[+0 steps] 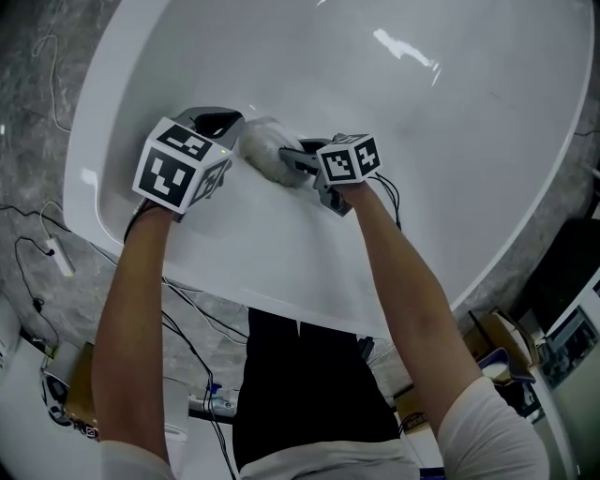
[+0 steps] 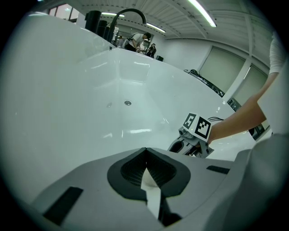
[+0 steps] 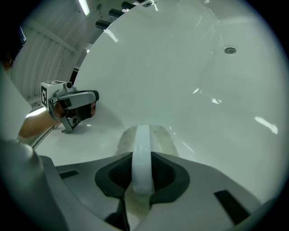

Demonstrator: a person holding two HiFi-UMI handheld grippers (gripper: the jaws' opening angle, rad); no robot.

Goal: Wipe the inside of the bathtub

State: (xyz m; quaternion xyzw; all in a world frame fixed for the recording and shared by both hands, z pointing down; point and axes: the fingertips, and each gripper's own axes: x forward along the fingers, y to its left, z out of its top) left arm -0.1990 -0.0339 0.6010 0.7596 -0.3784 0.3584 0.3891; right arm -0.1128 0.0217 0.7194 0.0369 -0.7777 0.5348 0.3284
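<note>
The white bathtub point(image 1: 441, 141) fills the head view. A white fluffy wiping pad point(image 1: 263, 146) lies against its near inner wall. My right gripper point(image 1: 292, 159) is shut on the pad's white strap point(image 3: 142, 149), and the pad point(image 3: 159, 136) spreads out under the jaws on the tub wall. My left gripper point(image 1: 217, 121) hovers just left of the pad with its jaws together and nothing between them. The same left gripper point(image 3: 80, 100) shows at the left in the right gripper view. In the left gripper view, the right gripper point(image 2: 193, 143) sits low at the right.
The drain point(image 2: 128, 103) lies at the tub bottom, farther along, and a black faucet point(image 2: 128, 12) arches over the far rim. Cables and a power strip point(image 1: 58, 255) trail on the floor at left. Boxes point(image 1: 506, 347) stand at right by the tub's rim point(image 1: 84, 141).
</note>
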